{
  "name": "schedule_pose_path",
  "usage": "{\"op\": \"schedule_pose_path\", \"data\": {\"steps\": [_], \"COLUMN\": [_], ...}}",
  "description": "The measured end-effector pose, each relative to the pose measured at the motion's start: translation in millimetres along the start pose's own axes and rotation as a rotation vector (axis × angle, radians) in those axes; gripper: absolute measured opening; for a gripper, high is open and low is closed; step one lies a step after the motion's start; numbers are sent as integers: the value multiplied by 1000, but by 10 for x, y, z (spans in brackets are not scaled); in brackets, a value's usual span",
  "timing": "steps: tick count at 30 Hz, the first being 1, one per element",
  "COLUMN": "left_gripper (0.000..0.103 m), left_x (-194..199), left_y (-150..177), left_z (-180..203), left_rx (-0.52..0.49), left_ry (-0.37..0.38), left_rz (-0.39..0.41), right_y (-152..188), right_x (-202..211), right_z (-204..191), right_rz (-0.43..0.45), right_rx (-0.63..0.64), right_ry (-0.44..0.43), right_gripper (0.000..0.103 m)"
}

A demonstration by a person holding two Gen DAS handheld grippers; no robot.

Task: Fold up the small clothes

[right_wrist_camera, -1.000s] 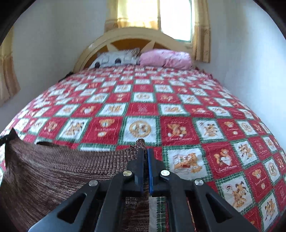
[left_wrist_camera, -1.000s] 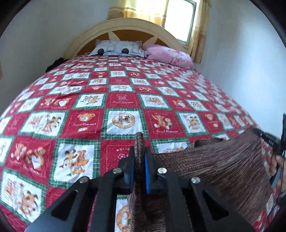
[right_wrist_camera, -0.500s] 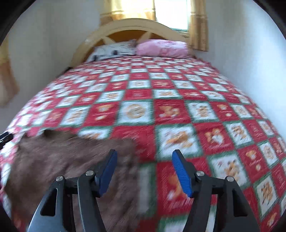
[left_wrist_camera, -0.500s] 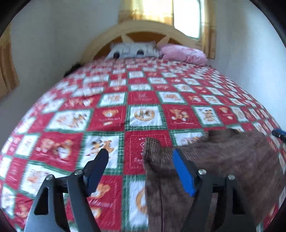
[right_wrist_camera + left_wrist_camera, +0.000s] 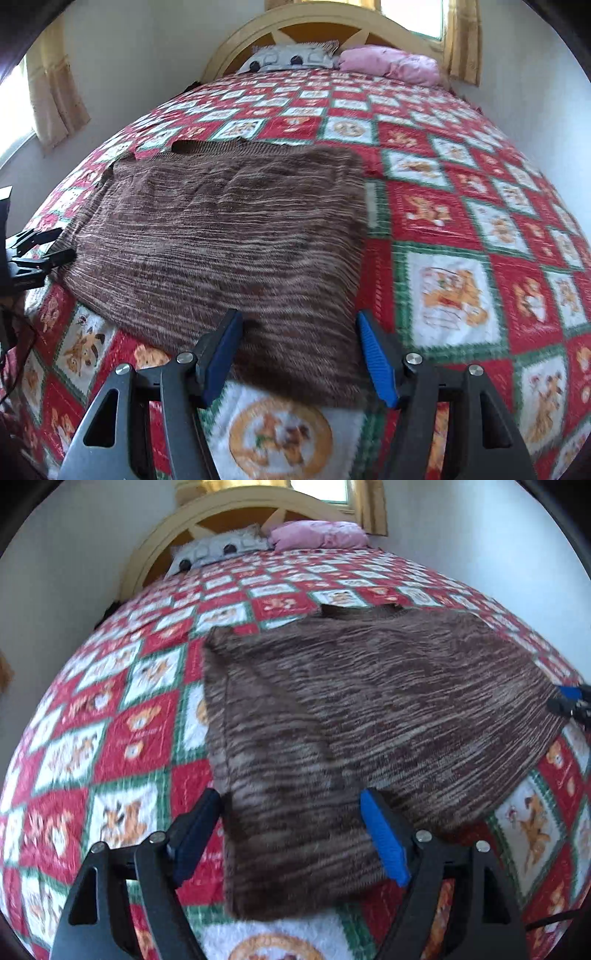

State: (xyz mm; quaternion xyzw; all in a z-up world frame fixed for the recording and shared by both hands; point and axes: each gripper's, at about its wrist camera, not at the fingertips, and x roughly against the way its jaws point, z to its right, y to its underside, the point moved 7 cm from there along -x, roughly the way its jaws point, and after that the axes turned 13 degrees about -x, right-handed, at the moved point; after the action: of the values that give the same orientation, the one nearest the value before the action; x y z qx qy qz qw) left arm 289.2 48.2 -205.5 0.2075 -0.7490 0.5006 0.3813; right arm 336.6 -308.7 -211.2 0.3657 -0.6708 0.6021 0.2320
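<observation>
A brown striped knit garment [image 5: 351,716] lies spread flat on the red, green and white quilted bed [image 5: 122,734]. My left gripper [image 5: 291,834] is open and empty, just above the garment's near left corner. In the right wrist view the garment [image 5: 221,229] lies left of centre, and my right gripper [image 5: 299,354] is open and empty over its near right corner. The right gripper also shows at the right edge of the left wrist view [image 5: 572,701]; the left gripper shows at the left edge of the right wrist view [image 5: 33,251].
A grey pillow [image 5: 291,59] and a pink pillow [image 5: 391,64] lie against the yellow headboard [image 5: 317,18]. White walls flank the bed, with a curtained window [image 5: 55,92] at left. The quilt [image 5: 461,221] stretches right of the garment.
Both grippers were shut on the garment's corners and held it up. They have opened and let go, and drawn back. The garment now lies flat on the bed.
</observation>
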Motion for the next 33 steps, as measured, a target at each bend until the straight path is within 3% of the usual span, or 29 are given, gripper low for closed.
{"op": "schedule_pose_path", "data": {"steps": [5,7,9,13,20,25,33], "left_gripper": [84,91,91,96,99,99,102], "left_x": [128,100,62,78,151,215,218], "left_y": [56,122,233,344,398,452,519], "left_z": [-194,-270,-283,-287,-299,-344,-454], "left_rx": [91,120,132,173,174,158,126], "left_ry": [-28,-31,-46,-10,-36,-46,-47], "left_rz": [24,14,-23,-25,-30,-40,-67], "right_y": [-18,60,168,302,284,302,318], "right_x": [235,152,57,109,165,269,45], "right_z": [-226,-274,-220,-196,-289,-709,-1530], "right_rz": [66,41,12,16,22,70,67], "right_rx": [36,53,37,27,66,138,266], "right_ry": [-42,-29,-9,6,91,46,-25], "right_gripper": [64,64,64,64,64,64,64]}}
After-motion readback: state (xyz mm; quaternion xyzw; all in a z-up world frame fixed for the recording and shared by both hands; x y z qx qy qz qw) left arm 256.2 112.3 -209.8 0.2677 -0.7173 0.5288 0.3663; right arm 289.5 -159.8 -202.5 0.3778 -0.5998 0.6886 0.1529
